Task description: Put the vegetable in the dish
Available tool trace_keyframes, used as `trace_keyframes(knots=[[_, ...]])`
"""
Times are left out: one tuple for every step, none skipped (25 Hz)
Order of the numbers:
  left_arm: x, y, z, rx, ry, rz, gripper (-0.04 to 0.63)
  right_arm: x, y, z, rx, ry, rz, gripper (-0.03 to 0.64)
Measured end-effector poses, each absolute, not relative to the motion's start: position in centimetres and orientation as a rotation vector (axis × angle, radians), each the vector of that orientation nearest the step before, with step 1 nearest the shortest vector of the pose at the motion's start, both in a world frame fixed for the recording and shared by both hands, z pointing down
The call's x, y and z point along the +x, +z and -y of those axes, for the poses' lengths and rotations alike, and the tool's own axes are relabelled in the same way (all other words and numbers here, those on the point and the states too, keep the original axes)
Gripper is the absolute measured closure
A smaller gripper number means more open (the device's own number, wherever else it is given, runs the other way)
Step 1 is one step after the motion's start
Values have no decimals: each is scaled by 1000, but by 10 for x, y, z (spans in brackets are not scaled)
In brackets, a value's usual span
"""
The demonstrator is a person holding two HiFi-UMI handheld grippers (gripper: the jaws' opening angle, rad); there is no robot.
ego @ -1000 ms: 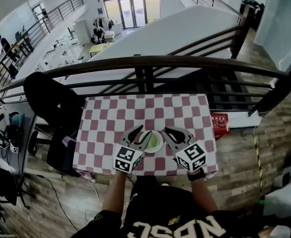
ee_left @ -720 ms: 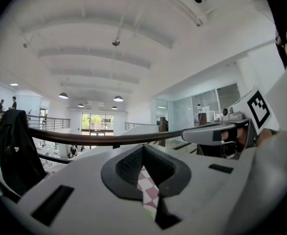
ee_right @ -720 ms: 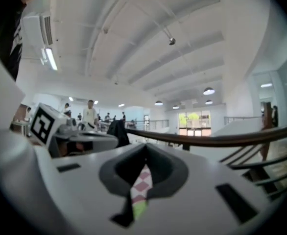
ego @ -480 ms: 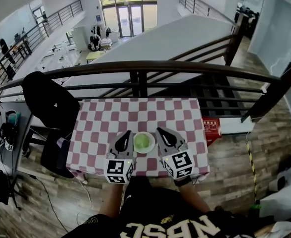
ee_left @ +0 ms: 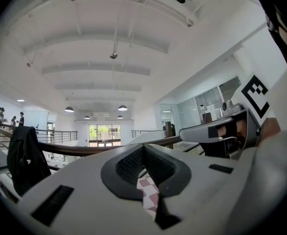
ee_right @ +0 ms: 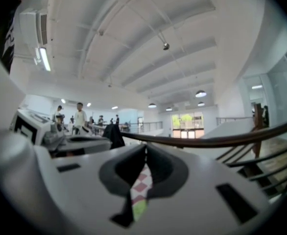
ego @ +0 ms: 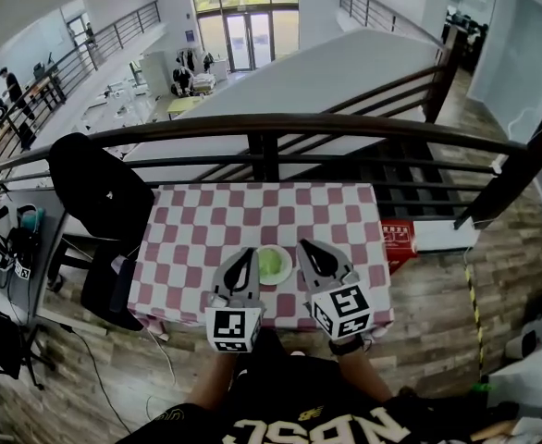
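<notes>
While both grippers hover over the near edge of the table (ego: 206,229) w/ its red-&-white checked cloth, the vegetable (ego: 271,264), pale green, lies in the white dish (ego: 289,269) btw. the two. Left gripper (ego: 245,253): just left of the dish, jaws pressed together, nothing pinched; only a sliver of checked cloth shows thru the slit. Right gripper (ego: 304,246): just right of the dish, jaws likewise together & empty; thru its slit, cloth plus a bit of green. Whether either touches the dish, can't tell from the head view. Dark handrail (ego: 271,123) w/ bars runs along the table's far side, stairs beyond it. Black chair (ego: 100,188) draped in dark fabric stands by the table's far-left corner. Red box (ego: 402,234) sits on the wood floor just right of the table. Cluttered desk (ego: 12,248) at far left. People (ego: 12,86) stand on a balcony well off in the bkgd.
</notes>
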State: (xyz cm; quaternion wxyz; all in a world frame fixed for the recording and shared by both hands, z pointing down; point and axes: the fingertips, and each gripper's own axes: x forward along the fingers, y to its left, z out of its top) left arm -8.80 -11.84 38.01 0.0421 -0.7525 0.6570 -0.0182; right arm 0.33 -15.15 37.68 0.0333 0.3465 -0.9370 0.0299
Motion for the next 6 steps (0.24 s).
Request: trace_keyframes(knots=[[-88,382,118,-2302,-59,-2017,578,4,379,151,1063,102,2880,600],[-88,384,118,-2302,-67,-2024,578,6,382,151,1062,109,2877,601],[-88,388,118,-2302,-77,-2033,578,7,385,151,1063,115,2873,601],[-88,392,118,-2303,-89,-2045,578,9,387,151,1065,119,2869,600],[-87,397,118,-2303,-102,-2057,577,10,390,151,1066,123,2863,600],[-87,402,117,-2303,-114,-2068,578,12,393,152,1068,127,2856,600]])
